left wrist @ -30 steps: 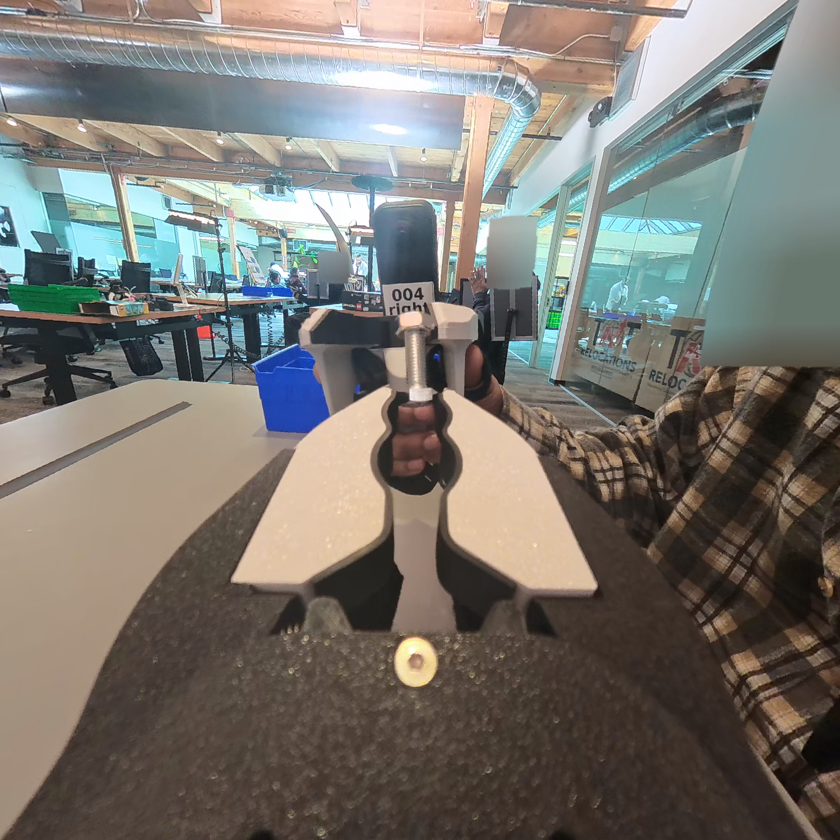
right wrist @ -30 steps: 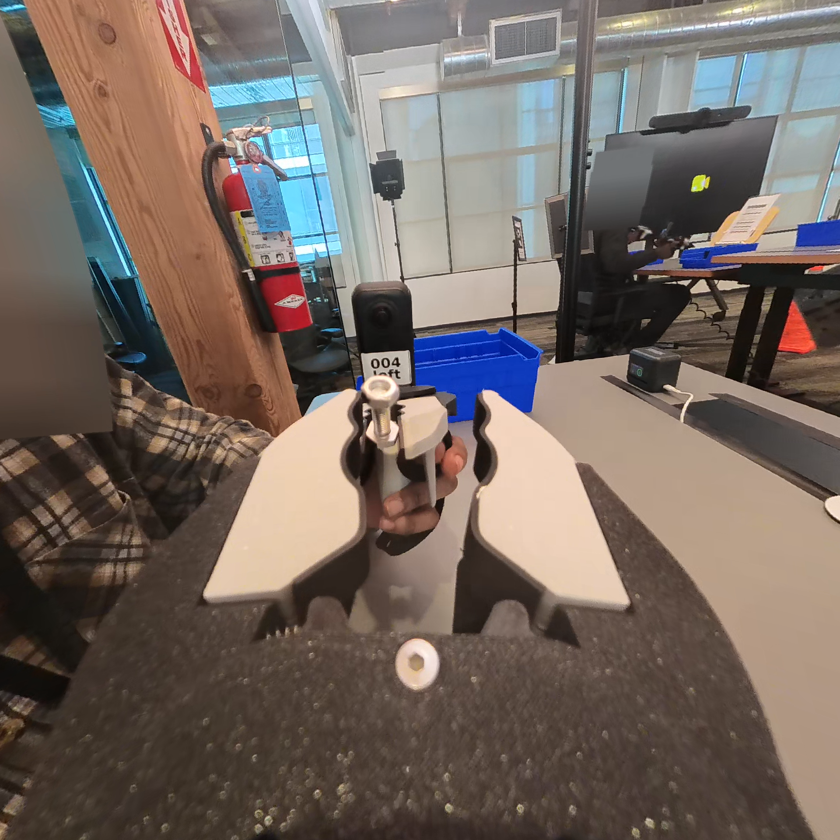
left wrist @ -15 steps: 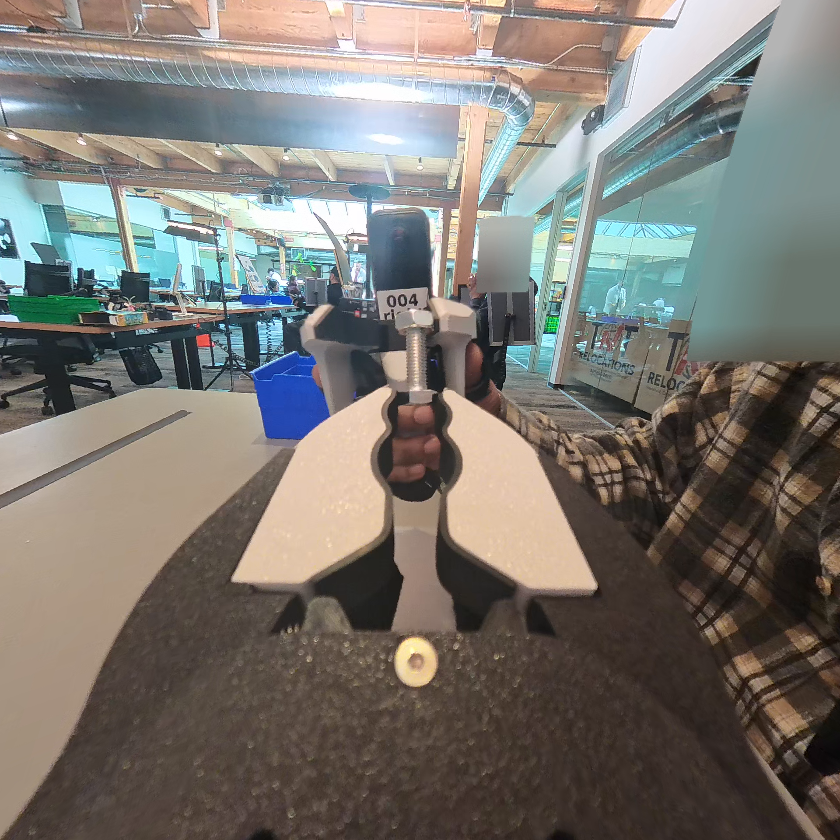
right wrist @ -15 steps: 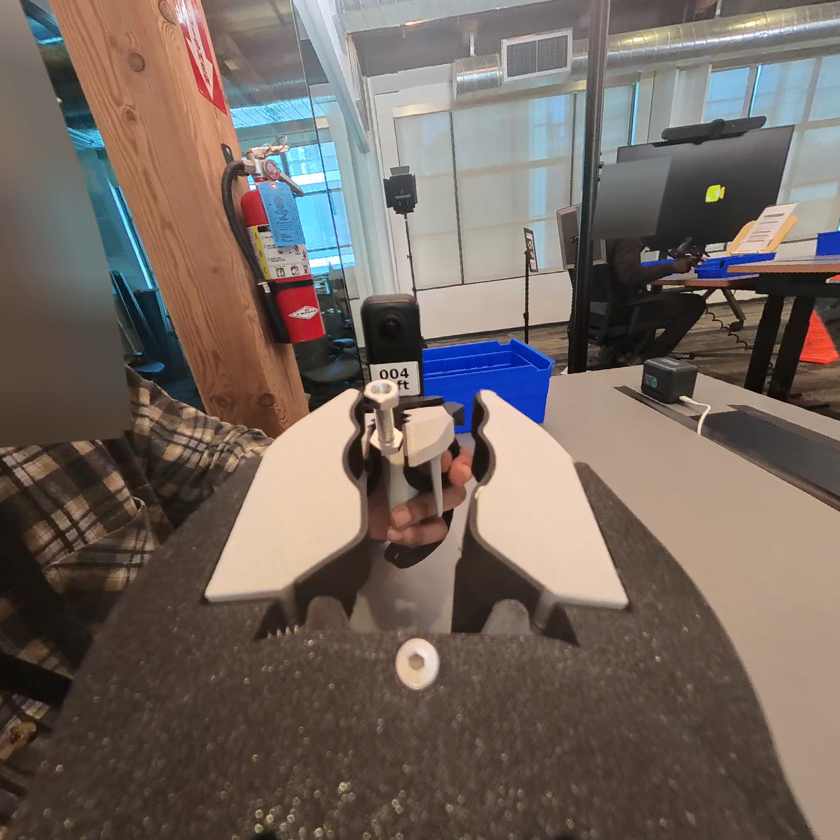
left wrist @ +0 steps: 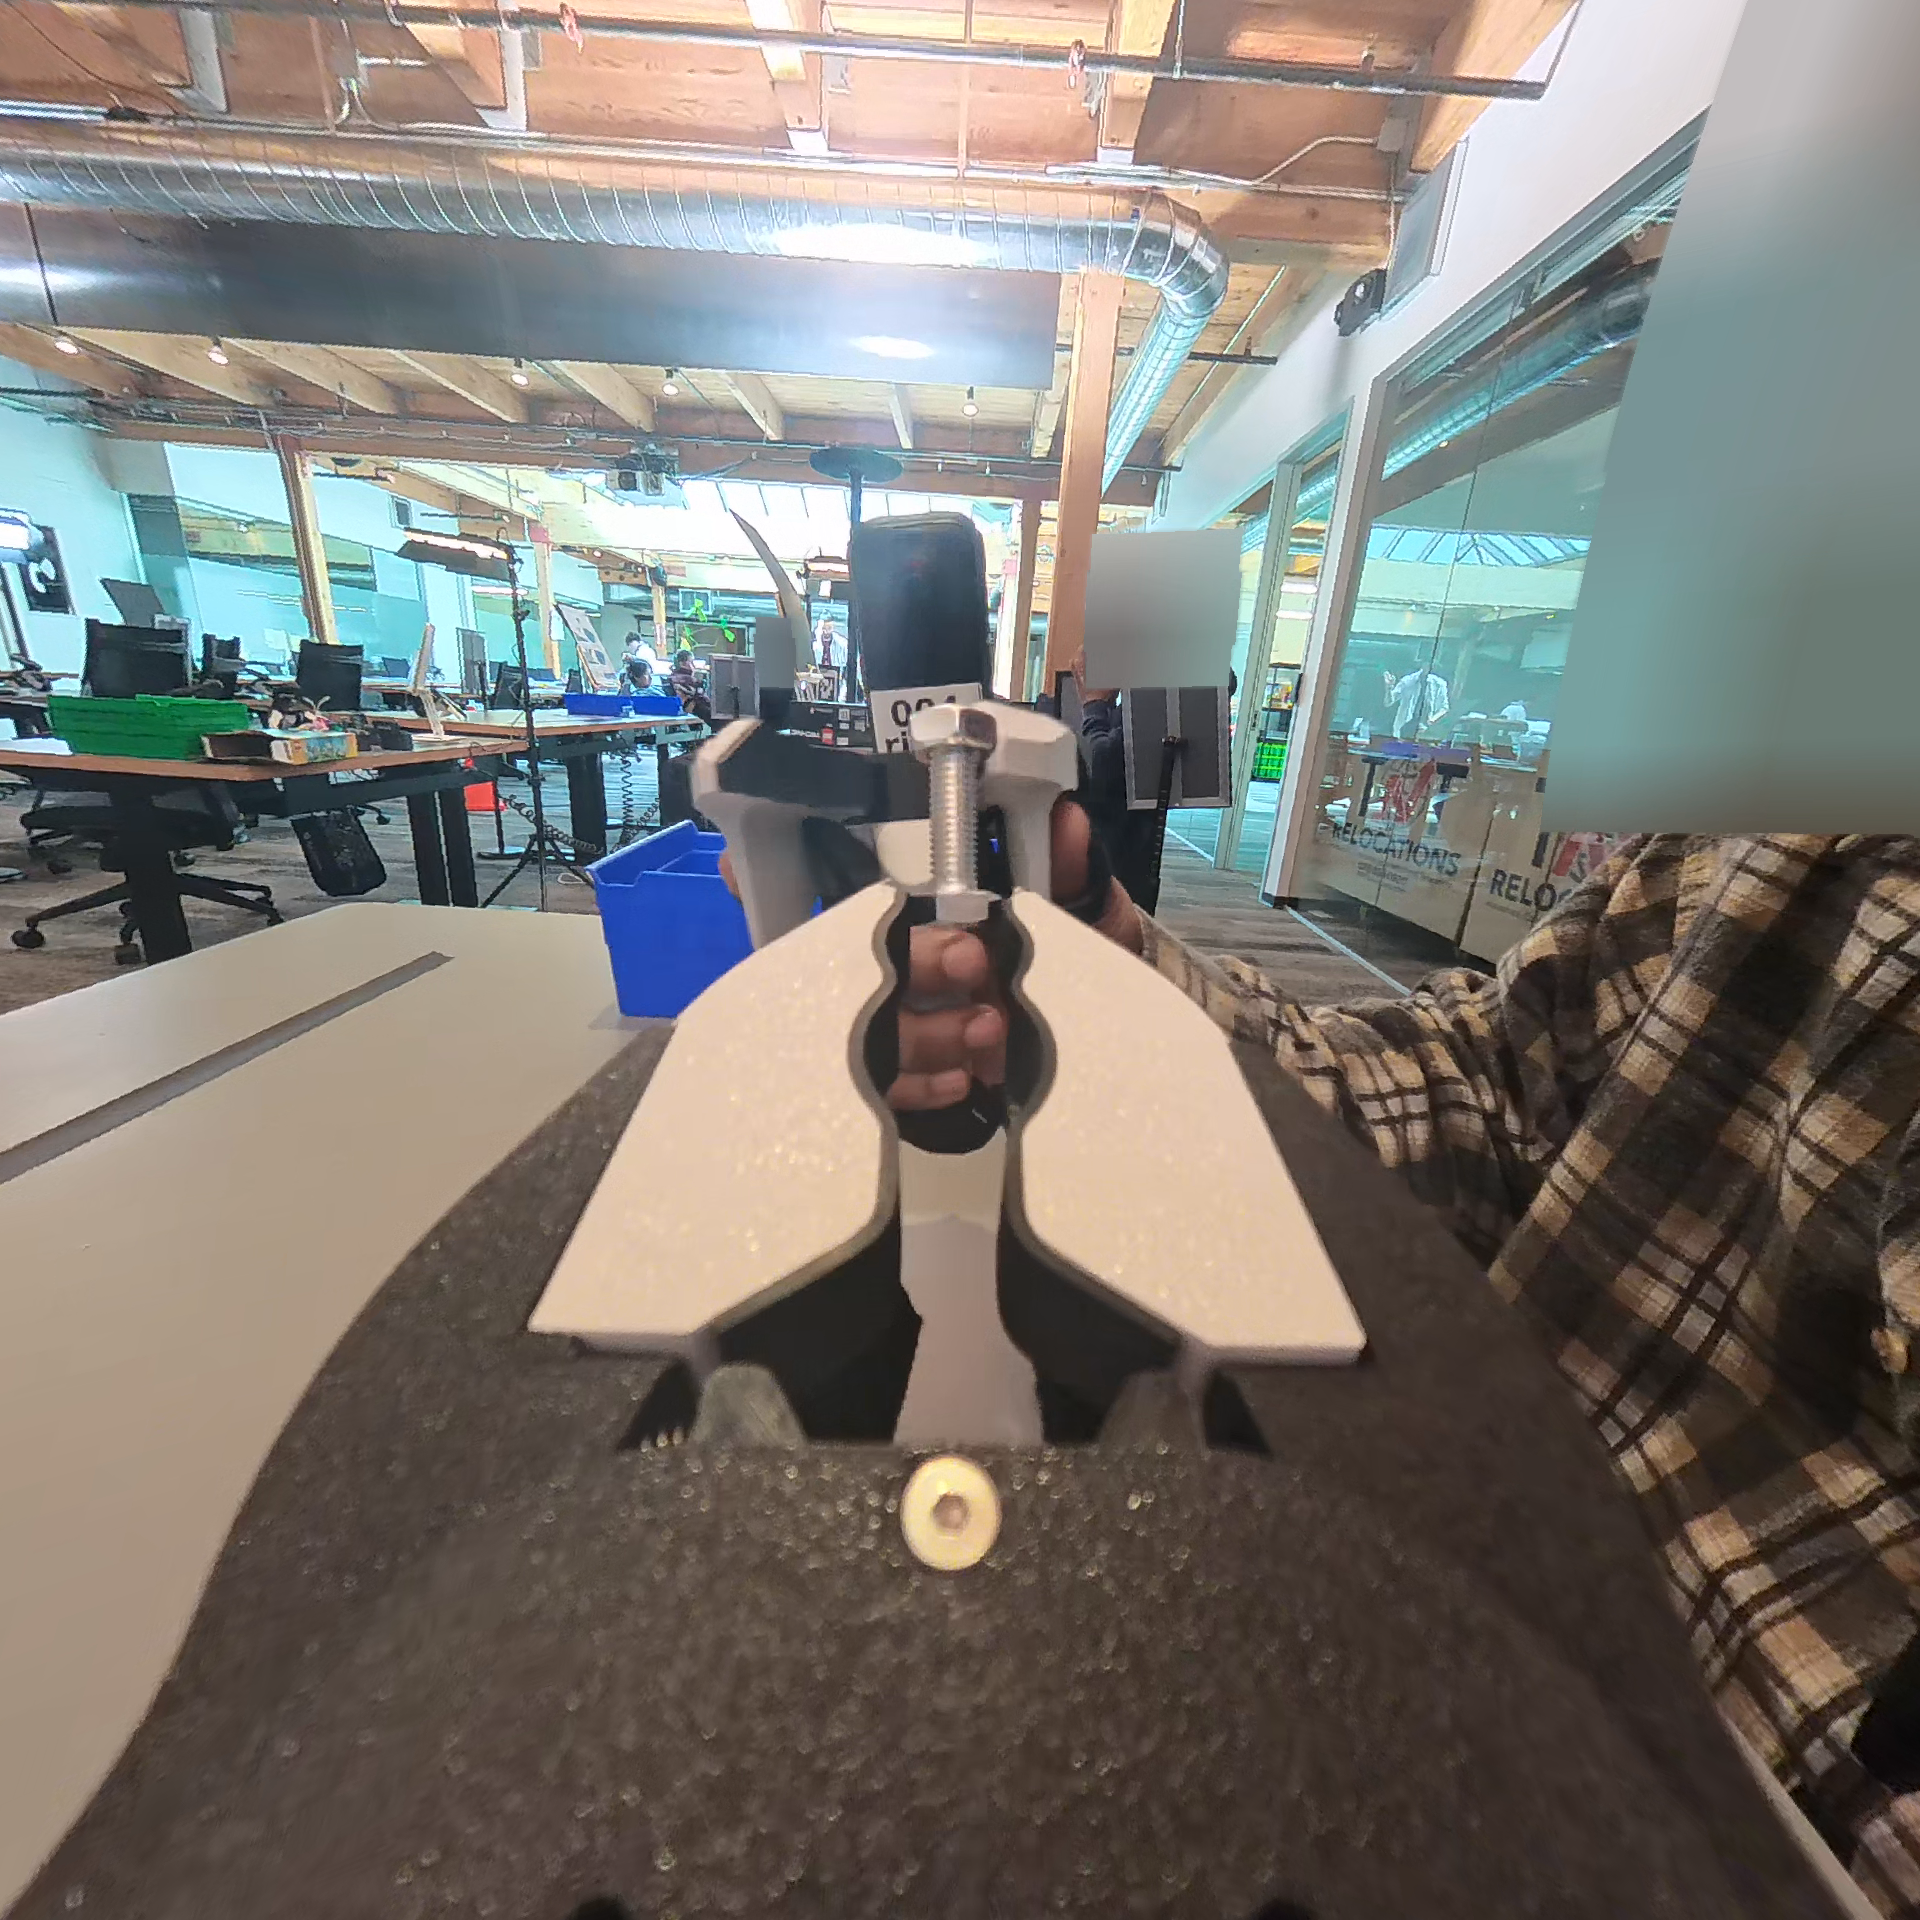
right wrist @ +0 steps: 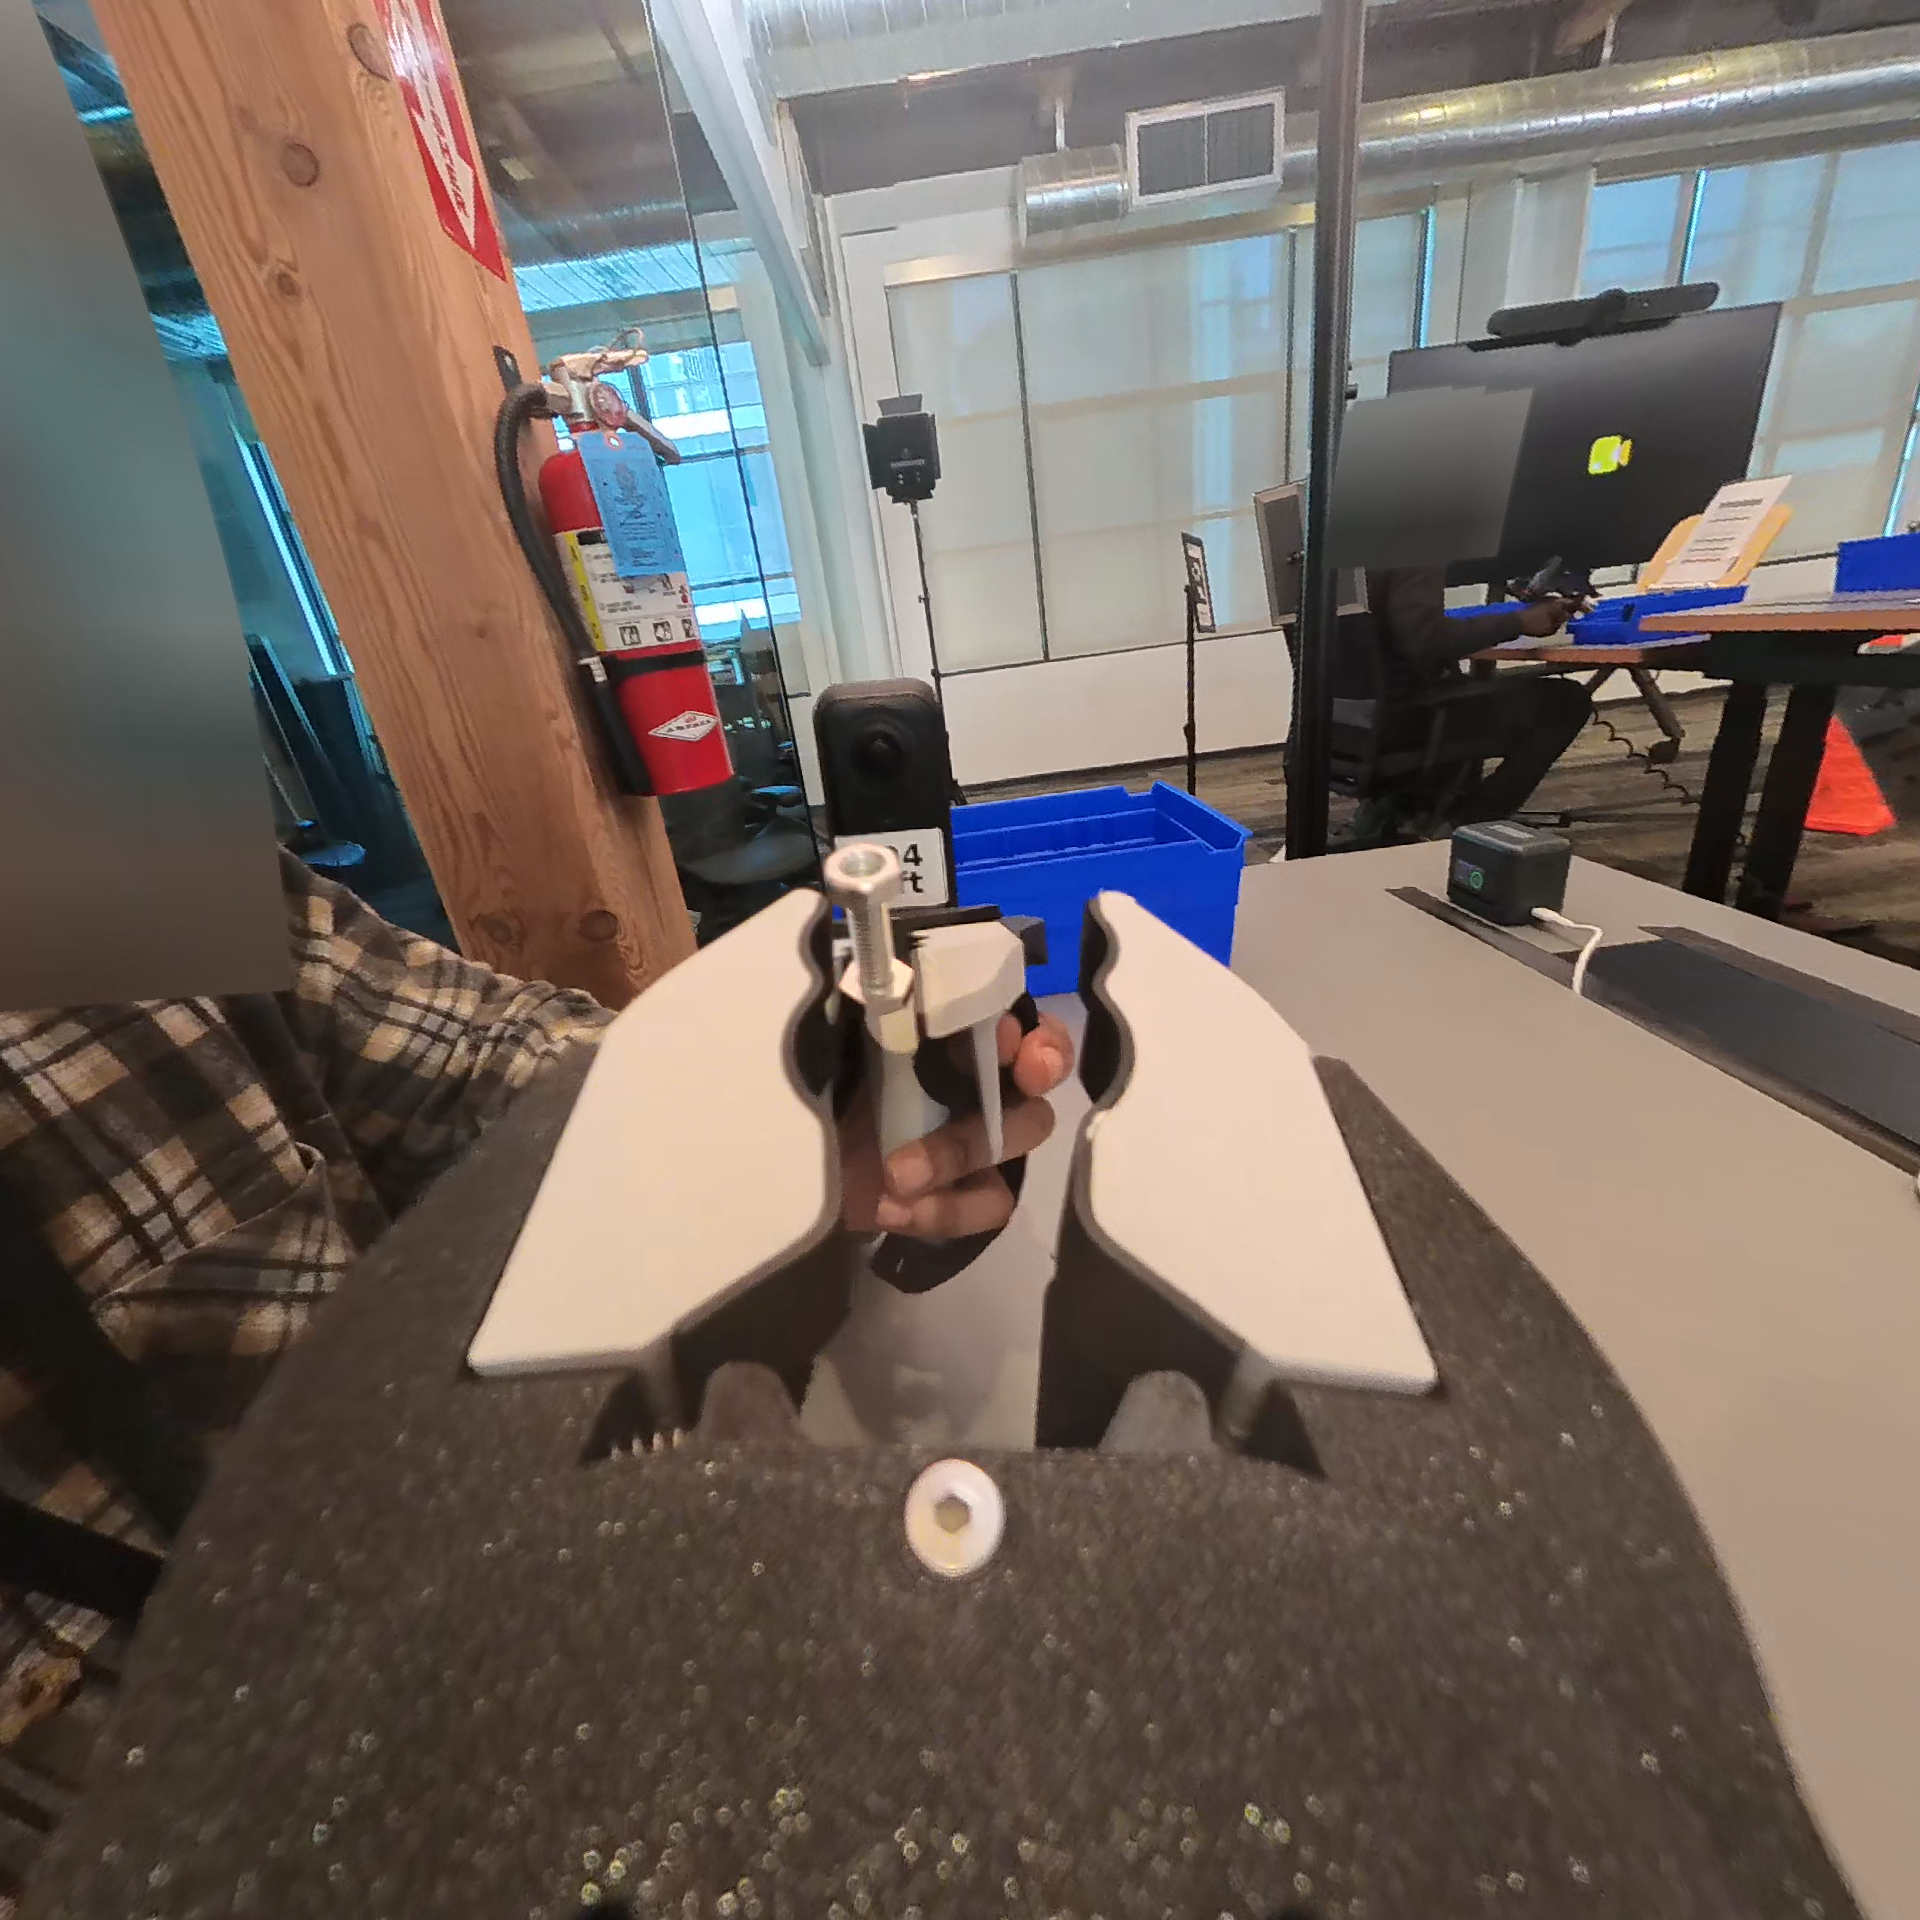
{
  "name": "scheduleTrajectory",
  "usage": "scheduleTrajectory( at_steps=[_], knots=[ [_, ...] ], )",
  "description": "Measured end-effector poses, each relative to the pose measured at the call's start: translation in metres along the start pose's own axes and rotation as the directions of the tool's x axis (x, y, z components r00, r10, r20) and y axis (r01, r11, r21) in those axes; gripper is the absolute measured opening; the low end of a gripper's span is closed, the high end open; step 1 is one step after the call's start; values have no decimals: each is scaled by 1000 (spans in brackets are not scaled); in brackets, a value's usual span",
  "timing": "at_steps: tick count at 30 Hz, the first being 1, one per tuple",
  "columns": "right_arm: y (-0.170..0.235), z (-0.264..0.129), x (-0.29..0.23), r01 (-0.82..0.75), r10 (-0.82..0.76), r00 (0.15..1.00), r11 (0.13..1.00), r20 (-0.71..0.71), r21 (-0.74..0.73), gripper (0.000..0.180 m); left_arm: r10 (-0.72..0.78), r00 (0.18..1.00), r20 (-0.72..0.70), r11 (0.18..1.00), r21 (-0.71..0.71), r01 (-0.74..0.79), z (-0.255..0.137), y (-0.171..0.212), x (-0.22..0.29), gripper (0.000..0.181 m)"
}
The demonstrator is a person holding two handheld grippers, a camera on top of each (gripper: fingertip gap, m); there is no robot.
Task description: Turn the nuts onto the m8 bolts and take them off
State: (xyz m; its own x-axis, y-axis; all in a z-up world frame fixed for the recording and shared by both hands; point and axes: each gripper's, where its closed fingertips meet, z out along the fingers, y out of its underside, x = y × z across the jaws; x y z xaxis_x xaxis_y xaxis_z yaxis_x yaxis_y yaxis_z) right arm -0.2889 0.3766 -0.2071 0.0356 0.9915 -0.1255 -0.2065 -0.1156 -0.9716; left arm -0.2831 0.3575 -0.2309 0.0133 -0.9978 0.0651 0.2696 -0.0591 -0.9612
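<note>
My left gripper (left wrist: 958, 916) is shut on a silver nut (left wrist: 961, 902) at its fingertips. A silver M8 bolt (left wrist: 954, 821) stands up from the nut, threads bare, hex head on top. My right gripper (right wrist: 951, 925) is open and empty, facing the left one. In the right wrist view the bolt (right wrist: 871, 935) and nut (right wrist: 889, 1000) sit close to my left finger (right wrist: 727, 1091), inside the gap. In the left wrist view the right gripper (left wrist: 883, 774) stands behind the bolt, one finger (left wrist: 1039, 758) beside the head. Both are held in the air over the table.
A grey table (left wrist: 208, 1143) lies below, with a blue bin (right wrist: 1091, 873) at its far edge, also in the left wrist view (left wrist: 665, 925). A small black device with a white cable (right wrist: 1507, 873) sits on the table. A plaid sleeve (left wrist: 1610, 1195) is close by. Only a small space, under 4 cm, lies between the two pairs of fingers.
Almost nothing. Both grippers drift slightly; the left stays shut on the nut with the bolt in it and the right stays open around the bolt.
</note>
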Motion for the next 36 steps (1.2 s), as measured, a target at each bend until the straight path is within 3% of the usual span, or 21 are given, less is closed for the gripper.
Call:
scheduleTrajectory(
  at_steps=[6,12,28,36],
  knots=[
    [-1,12,-16,-1,1,999,1000,53,-9,36,1,1000,9,1000,-2,-1,0,0,-1,15],
    [-1,14,-19,-19,20,996,1000,86,-17,15,4,1000,4,1000,0,-4,0,-1,0,15],
    [-1,15,-16,71,-59,995,986,79,-148,14,-8,1000,9,1000,-17,8,-1,0,-1,15],
    [-4,14,-8,40,-34,998,992,46,-123,32,-8,1000,1,1000,28,8,-3,-8,0,14]
  ],
)
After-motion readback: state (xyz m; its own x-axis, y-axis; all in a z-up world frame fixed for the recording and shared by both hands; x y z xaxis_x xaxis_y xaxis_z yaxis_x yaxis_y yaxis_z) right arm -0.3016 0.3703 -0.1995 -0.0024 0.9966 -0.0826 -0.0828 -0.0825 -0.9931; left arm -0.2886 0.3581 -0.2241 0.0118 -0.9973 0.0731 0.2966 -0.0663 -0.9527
